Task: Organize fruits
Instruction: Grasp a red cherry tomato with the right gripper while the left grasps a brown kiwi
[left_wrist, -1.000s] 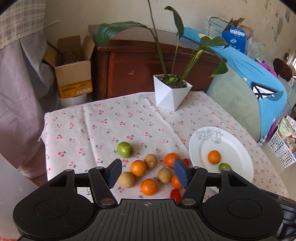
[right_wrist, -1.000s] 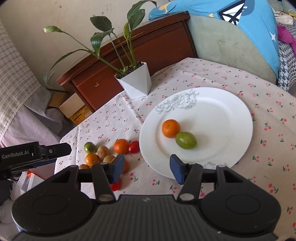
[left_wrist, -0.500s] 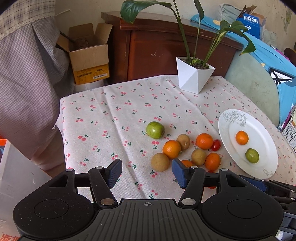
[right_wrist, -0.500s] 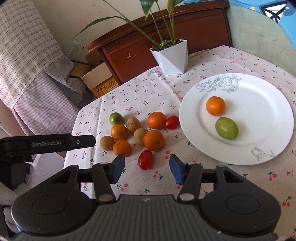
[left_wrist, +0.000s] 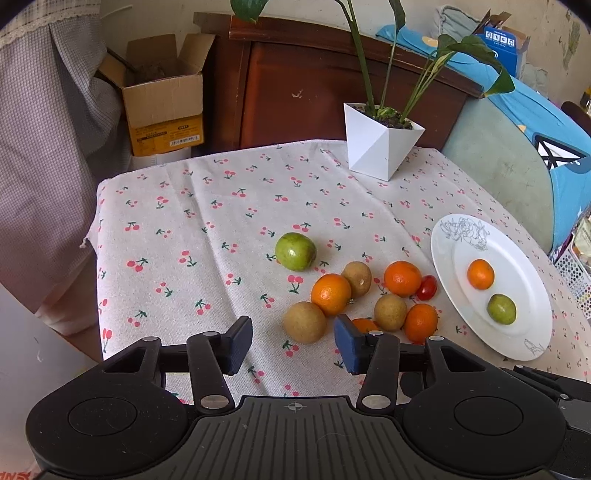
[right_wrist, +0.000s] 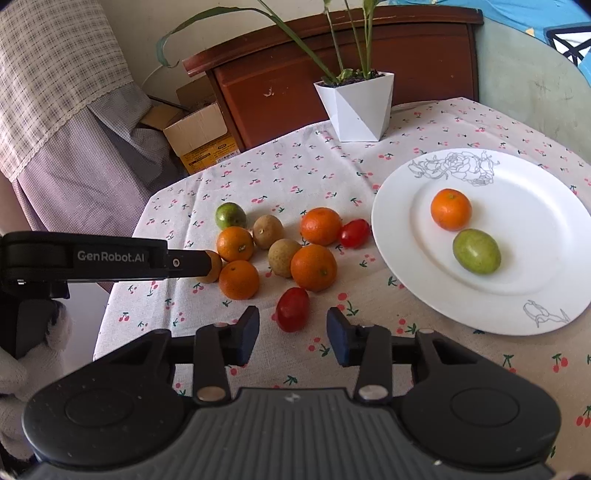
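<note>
One red tomato (right_wrist: 292, 308) between right tool (right_wrist: 291, 338) fingertips.

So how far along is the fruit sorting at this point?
Early. Done: an orange and a green fruit lie on the plate. In hand: nothing; both tongs are open, the right tongs facing a tomato. Left: about ten fruits on the cloth.

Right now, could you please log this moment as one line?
left gripper: open | right gripper: open, near red tomato | plate: two fruits
</note>
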